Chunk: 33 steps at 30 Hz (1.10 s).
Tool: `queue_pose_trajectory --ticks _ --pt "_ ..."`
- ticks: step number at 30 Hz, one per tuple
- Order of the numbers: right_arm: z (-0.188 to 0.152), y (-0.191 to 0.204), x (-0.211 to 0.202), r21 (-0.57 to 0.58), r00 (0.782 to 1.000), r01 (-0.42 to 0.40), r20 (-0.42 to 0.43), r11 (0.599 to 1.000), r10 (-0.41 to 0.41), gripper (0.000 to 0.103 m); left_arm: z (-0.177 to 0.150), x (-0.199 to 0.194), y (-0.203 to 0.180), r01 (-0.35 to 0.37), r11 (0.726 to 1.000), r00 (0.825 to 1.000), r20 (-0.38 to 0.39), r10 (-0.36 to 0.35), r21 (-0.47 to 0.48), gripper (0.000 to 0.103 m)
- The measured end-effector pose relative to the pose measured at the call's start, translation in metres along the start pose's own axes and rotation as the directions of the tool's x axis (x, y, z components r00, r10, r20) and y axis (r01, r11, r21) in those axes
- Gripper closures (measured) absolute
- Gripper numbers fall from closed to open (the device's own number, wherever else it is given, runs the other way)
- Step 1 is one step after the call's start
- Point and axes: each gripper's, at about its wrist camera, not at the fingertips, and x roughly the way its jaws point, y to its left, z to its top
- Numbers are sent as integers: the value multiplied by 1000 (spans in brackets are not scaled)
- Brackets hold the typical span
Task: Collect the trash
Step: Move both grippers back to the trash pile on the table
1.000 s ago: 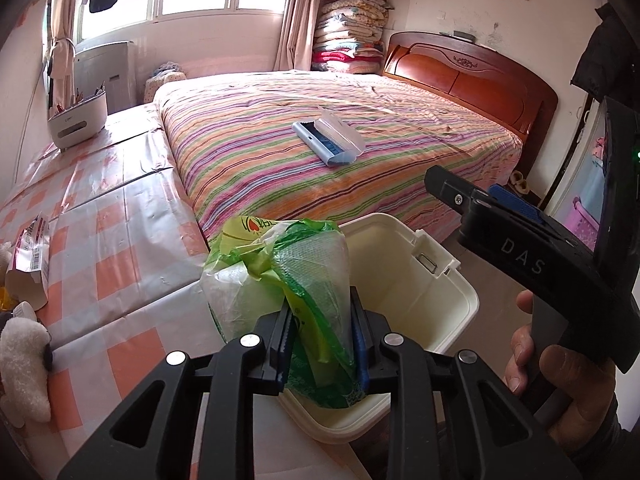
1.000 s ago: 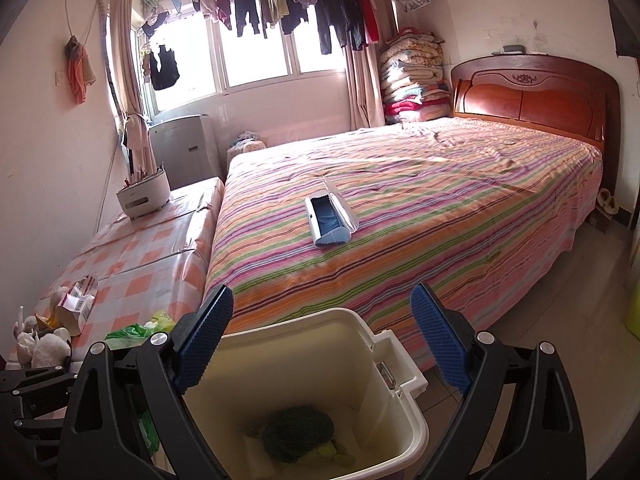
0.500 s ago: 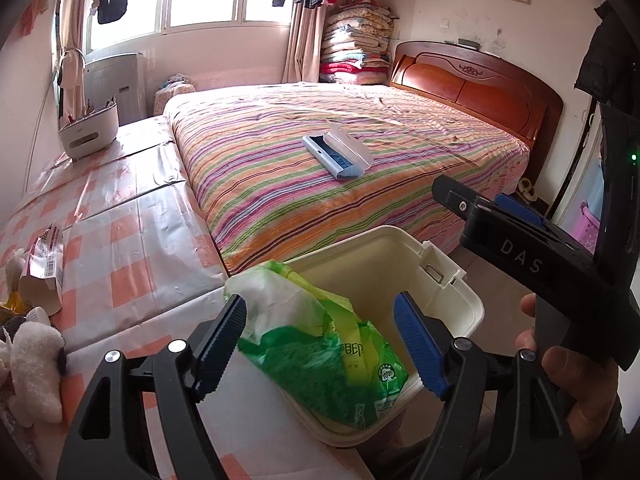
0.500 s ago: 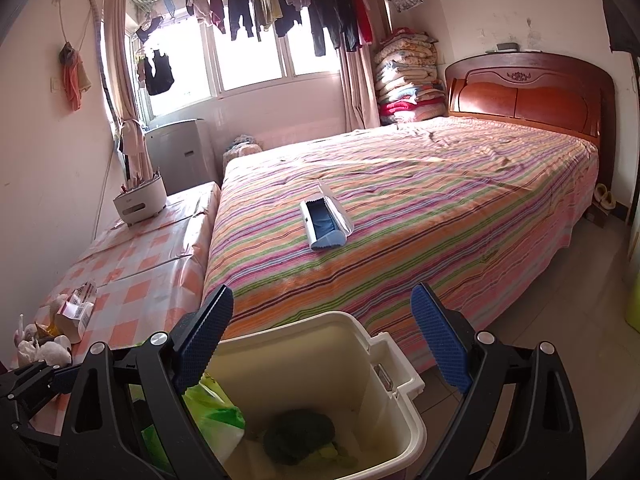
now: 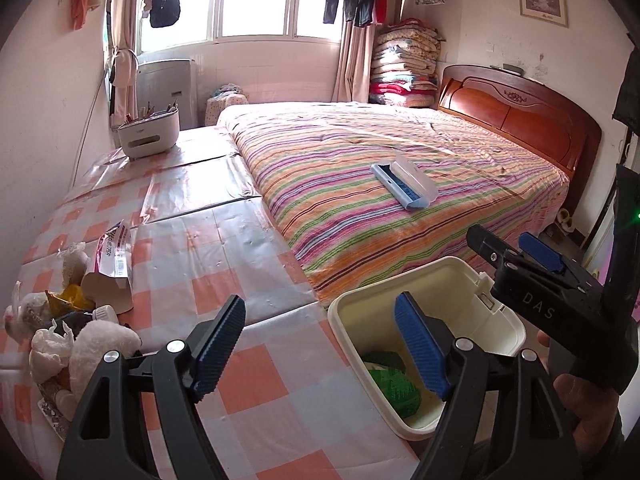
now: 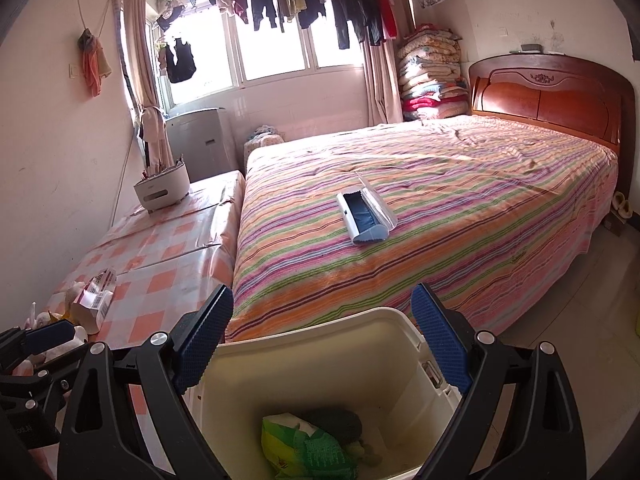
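The green bag (image 6: 308, 450) lies inside the cream bin (image 6: 320, 344) at bottom centre. The left claw (image 5: 320, 346), just opened, is spread and empty; the right claw (image 6: 322, 344) is spread around the bin.

The left gripper (image 5: 320, 350), black-framed with ribbed blue pads, fills the lower middle of its own view; its jaws have just been opening and stand wide apart with nothing between them. The right gripper (image 6: 322, 344), of the same build, spreads equally wide across the bottom of its view, gripping nothing. At the lower right of the left view, a bare hand (image 5: 580, 408) grasps the right gripper's black handle.
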Motion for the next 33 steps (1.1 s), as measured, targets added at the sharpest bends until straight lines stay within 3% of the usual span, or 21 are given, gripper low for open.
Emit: queue_pose_trajectory --ticks 12,21,27,33 --pt "-7 67 18 -88 993 -111 -60 990 106 14 -9 -15 67 -123 986 992 -17 122 -111 28" --pt "-18 124 32 -146 971 -219 -127 965 201 14 -17 -31 124 -241 953 971 -48 236 -184 28" --pt "-33 161 39 -171 939 -314 -204 934 278 14 -20 -51 169 -307 914 951 -46 306 -264 28" --pt "-47 189 44 -163 884 -420 -295 893 363 14 -34 -62 206 -382 879 923 -82 375 -286 28"
